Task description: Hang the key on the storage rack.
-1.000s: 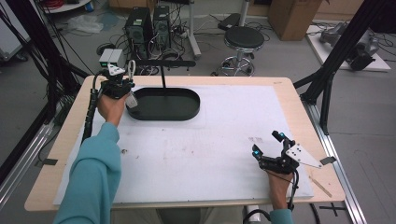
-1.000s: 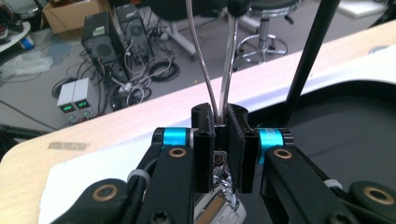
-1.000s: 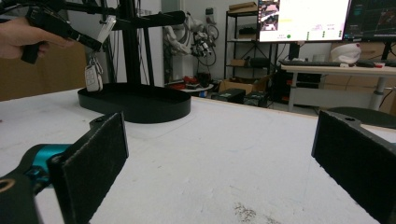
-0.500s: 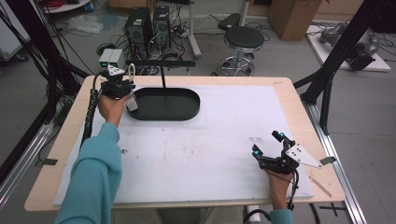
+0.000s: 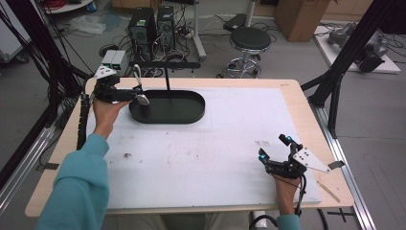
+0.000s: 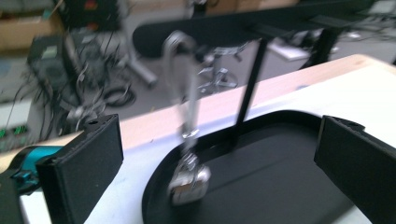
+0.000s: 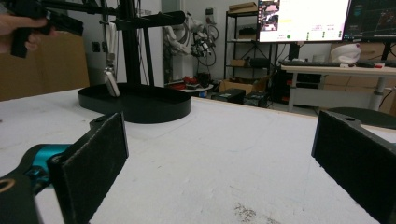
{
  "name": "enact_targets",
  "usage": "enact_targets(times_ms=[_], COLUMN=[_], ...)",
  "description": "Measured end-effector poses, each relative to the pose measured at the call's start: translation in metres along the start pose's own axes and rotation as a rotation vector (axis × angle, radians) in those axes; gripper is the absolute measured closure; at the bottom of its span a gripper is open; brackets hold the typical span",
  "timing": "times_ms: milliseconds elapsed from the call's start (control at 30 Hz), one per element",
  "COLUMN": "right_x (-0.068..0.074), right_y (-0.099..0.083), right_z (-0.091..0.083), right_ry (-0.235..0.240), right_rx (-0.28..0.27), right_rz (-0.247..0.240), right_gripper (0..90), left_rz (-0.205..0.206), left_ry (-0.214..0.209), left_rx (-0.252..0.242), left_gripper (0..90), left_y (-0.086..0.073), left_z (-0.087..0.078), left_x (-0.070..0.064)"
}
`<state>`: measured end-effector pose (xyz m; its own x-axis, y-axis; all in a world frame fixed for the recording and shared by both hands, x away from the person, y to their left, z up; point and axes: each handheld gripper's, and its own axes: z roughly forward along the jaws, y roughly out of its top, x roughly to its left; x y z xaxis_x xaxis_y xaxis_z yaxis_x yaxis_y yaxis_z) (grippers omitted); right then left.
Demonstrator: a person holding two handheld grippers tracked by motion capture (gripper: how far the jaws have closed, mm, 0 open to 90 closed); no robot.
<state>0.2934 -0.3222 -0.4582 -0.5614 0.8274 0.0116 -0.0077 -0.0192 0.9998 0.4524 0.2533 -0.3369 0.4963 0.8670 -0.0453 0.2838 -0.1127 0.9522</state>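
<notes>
I am holding my left tongs (image 5: 128,94) up at the far left corner of the table (image 5: 287,88), jaws spread wide with nothing between them, because the thing I am working with is hanging free just ahead of them: a small metal watch (image 6: 187,140), looped by its top over the black crossbar (image 5: 165,64) of the stand and dangling down over the left end of the oval black tray (image 5: 191,109) that forms the stand's base. In the left gripper view the watch is blurred, so I am judging that it may be swinging a little, and I cannot tell whether its lower end is touching the tray or hanging just clear of it. I am keeping the jaws parted on either side of it and apart from it, which I take as the stance for either letting it settle on the bar or closing in on it. My right tongs (image 5: 275,154) are resting low at the near right of the table, well apart from the stand, also open wide and holding nothing; I am parking them there so that they are not crowding the left hand's work.
</notes>
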Motion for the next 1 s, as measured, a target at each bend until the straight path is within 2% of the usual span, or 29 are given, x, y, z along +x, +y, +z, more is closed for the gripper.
enact_targets(times_ms=[67,133,200,300,467,633,733,800,900,1000], right_x=[0.0,0.0,0.0,0.001,0.001,0.001,0.001,0.001,0.001,0.002], right_y=[0.0,0.0,0.0,0.0,0.0,0.0,0.0,0.0,0.0,0.0], right_z=[0.0,0.0,0.0,0.0,0.0,0.0,0.0,0.0,0.0,-0.001], right_ry=[0.001,0.001,0.002,0.002,0.001,-0.002,0.0,-0.001,0.0,0.0], right_rx=[0.003,0.0,-0.001,0.006,0.005,0.003,0.001,0.002,0.001,0.005], right_rz=[0.002,-0.005,-0.004,0.005,0.005,-0.003,-0.005,-0.006,-0.006,-0.003], right_gripper=[3.0,3.0,3.0,3.0,3.0,3.0,3.0,3.0,3.0,3.0], left_rz=[0.014,0.025,0.05,0.048,0.071,0.067,0.049,0.056,0.077,0.041], left_ry=[-0.046,-0.082,-0.113,-0.168,-0.219,-0.251,-0.269,-0.279,-0.27,-0.263], left_rx=[-0.016,-0.058,-0.072,-0.092,-0.133,-0.151,-0.181,-0.202,-0.209,-0.204], left_gripper=[1.6,1.6,1.6,1.7,1.6,1.6,1.7,1.7,1.7,1.7], left_y=[-0.001,-0.006,-0.012,-0.026,-0.05,-0.075,-0.089,-0.1,-0.119,-0.136], left_z=[-0.011,-0.023,-0.035,-0.053,-0.079,-0.098,-0.108,-0.114,-0.118,-0.121], left_x=[-0.005,-0.01,-0.016,-0.023,-0.036,-0.045,-0.05,-0.054,-0.058,-0.057])
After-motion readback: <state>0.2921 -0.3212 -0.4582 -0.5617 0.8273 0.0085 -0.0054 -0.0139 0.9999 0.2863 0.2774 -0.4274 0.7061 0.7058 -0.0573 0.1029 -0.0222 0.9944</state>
